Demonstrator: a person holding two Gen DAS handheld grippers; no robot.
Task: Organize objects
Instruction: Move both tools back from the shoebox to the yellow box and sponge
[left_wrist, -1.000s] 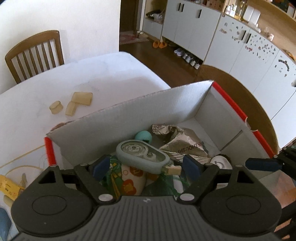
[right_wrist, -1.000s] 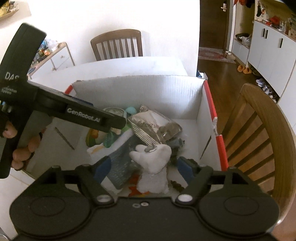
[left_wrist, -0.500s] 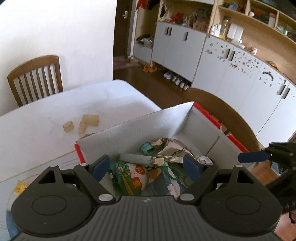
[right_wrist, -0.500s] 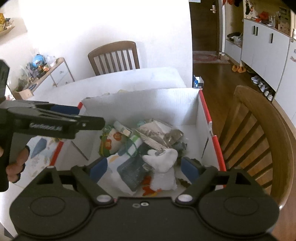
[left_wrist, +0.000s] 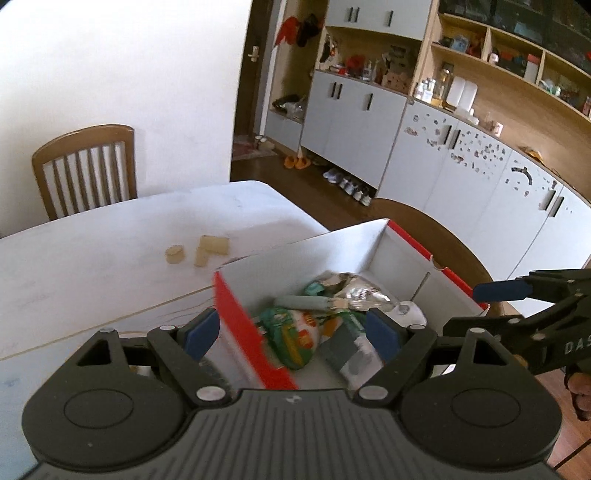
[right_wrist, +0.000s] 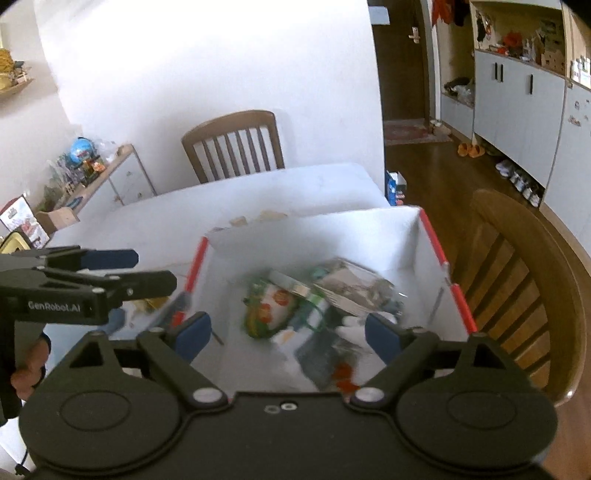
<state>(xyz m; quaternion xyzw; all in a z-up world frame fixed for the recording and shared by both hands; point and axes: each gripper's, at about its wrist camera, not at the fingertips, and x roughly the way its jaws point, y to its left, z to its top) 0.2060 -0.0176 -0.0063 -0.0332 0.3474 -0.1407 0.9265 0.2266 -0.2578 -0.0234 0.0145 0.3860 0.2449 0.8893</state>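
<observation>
We held the left gripper (left_wrist: 291, 332) above the near left corner of the cardboard box (left_wrist: 314, 254), its fingers spread wide with nothing between them; one blue pad (left_wrist: 201, 330) hung outside the red-edged wall, the other over the contents. We held the right gripper (right_wrist: 286, 334) over the same box (right_wrist: 417, 236), likewise wide open and holding nothing. The box sat on the white surface (left_wrist: 92, 258) at its corner, beside a wooden chair (right_wrist: 524, 280). Inside lay a jumble: a green and white printed pouch (left_wrist: 291, 332), a grey-green correction tape dispenser (left_wrist: 303, 302) across it, a crumpled silver foil packet (left_wrist: 354, 291) behind, and a white object (left_wrist: 408, 312) we could not identify. Three small beige blocks (left_wrist: 201, 251) lay on the surface beyond the box, well apart from both grippers
</observation>
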